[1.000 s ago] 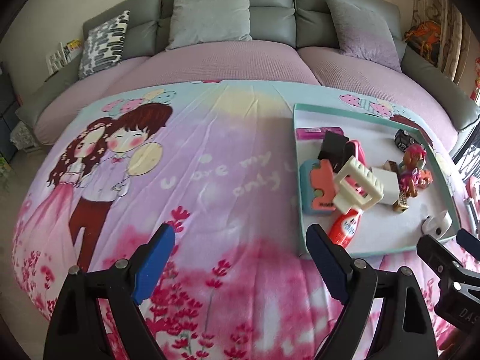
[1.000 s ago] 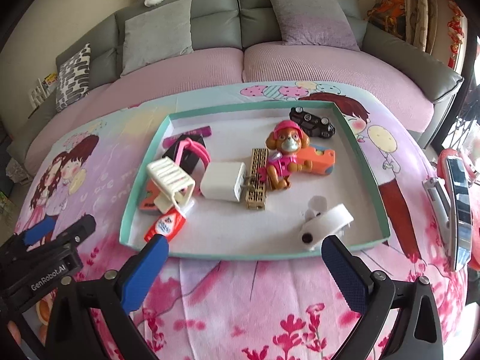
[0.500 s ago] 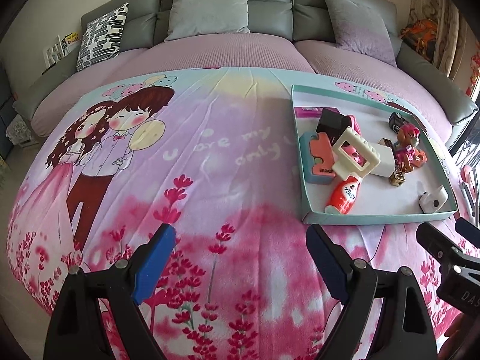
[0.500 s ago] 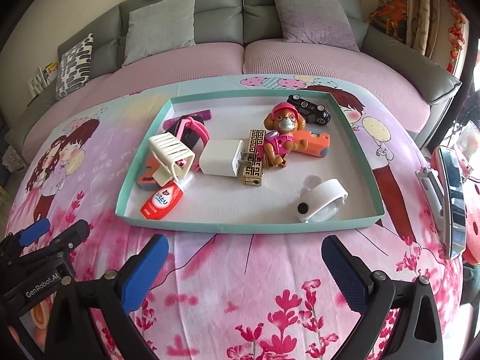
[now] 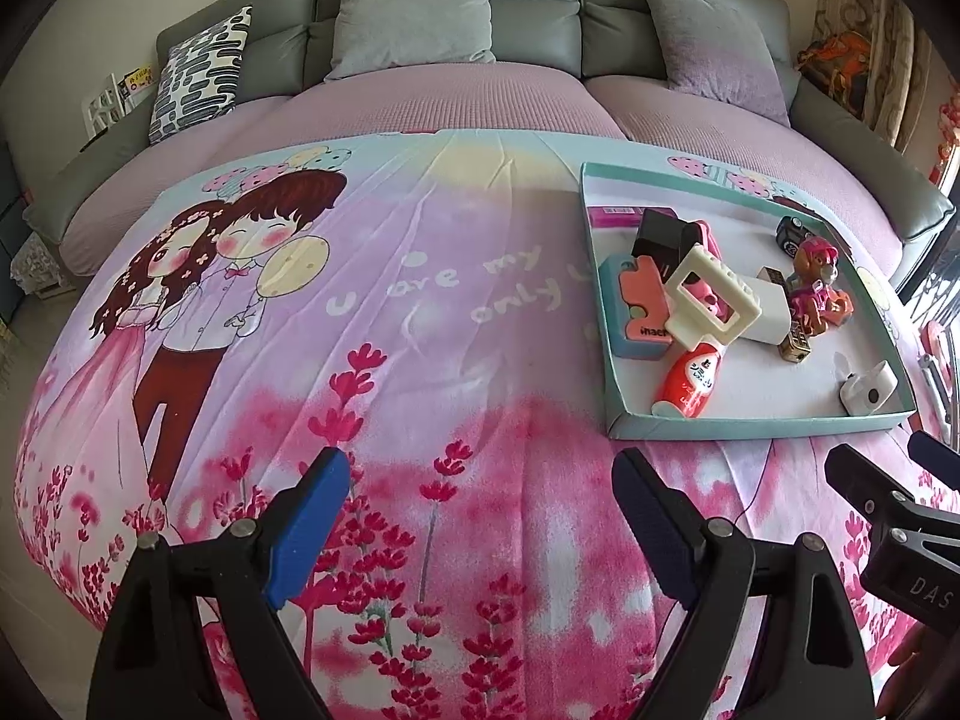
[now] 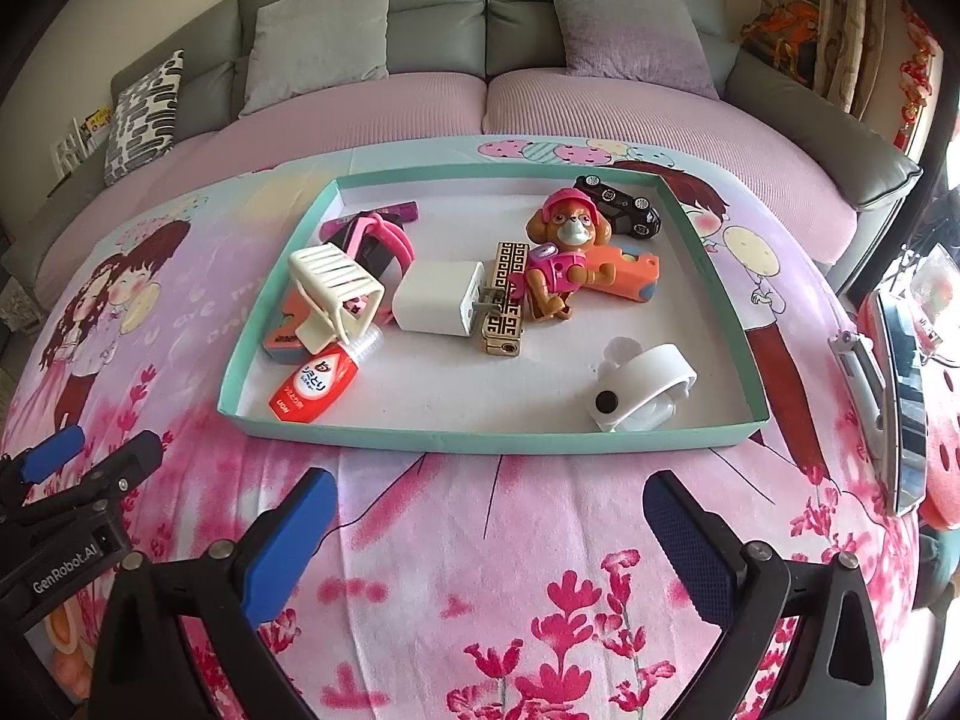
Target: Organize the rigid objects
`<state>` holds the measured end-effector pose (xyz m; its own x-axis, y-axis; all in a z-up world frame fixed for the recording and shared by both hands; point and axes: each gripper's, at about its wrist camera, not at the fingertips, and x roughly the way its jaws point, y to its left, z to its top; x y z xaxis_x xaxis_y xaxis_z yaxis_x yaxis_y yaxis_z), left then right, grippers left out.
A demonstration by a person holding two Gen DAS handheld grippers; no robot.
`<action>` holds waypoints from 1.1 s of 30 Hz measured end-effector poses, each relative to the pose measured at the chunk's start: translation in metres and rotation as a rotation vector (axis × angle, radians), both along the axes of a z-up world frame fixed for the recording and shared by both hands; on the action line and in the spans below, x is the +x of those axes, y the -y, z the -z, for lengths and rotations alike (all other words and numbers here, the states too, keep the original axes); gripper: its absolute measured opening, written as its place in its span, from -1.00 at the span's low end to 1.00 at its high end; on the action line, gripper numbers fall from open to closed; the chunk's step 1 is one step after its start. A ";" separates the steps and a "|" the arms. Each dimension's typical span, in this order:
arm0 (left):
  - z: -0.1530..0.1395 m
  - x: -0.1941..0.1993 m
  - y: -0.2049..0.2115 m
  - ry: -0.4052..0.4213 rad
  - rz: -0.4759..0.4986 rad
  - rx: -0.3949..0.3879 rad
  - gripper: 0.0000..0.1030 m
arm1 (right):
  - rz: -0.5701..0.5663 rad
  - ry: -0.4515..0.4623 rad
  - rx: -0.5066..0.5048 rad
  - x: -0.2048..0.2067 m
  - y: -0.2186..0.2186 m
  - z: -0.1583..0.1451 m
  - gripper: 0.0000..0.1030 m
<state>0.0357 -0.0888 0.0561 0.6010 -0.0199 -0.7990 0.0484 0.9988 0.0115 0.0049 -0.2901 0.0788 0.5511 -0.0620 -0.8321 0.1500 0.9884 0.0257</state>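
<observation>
Both hand-held grippers spread and empty, near side of the tray.

The left hand-held gripper (image 5: 480, 510) hovers over the printed cloth (image 5: 420, 312), jaws wide apart, nothing between them. The right hand-held gripper (image 6: 489, 531) hangs just near of the tray (image 6: 480, 438), jaws likewise wide apart and empty. In the tray: red tube (image 6: 315, 384) and white clip (image 6: 333, 288) at left, white charger (image 6: 438, 297) and gold lighter (image 6: 507, 300) at centre, dog figure (image 6: 564, 246) and black car (image 6: 621, 204) far right, white ring piece (image 6: 642, 387) near right. A sofa (image 6: 480, 18) stands beyond.
</observation>
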 end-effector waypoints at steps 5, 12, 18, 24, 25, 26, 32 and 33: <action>-0.002 0.000 0.000 0.006 0.000 -0.004 0.74 | -0.001 0.002 0.000 0.000 0.000 -0.001 1.00; -0.004 0.000 0.001 0.009 0.001 0.002 0.74 | -0.005 0.006 -0.002 -0.001 -0.002 -0.003 1.00; -0.006 -0.001 0.000 0.013 -0.001 0.005 0.74 | -0.006 0.006 -0.002 -0.001 -0.002 -0.003 1.00; -0.007 0.000 -0.001 0.014 -0.002 0.007 0.74 | -0.005 0.007 -0.003 -0.001 -0.002 -0.004 1.00; -0.007 -0.001 -0.001 0.014 -0.002 0.007 0.74 | -0.005 0.007 -0.003 -0.001 -0.002 -0.004 1.00; -0.007 0.000 -0.001 0.014 -0.002 0.007 0.74 | -0.005 0.007 -0.003 -0.001 -0.002 -0.004 1.00; -0.006 0.000 0.000 0.008 0.000 0.010 0.74 | -0.005 0.007 -0.003 -0.001 -0.002 -0.004 1.00; -0.006 0.000 0.000 0.007 0.000 0.010 0.74 | -0.005 0.007 -0.003 -0.001 -0.002 -0.004 1.00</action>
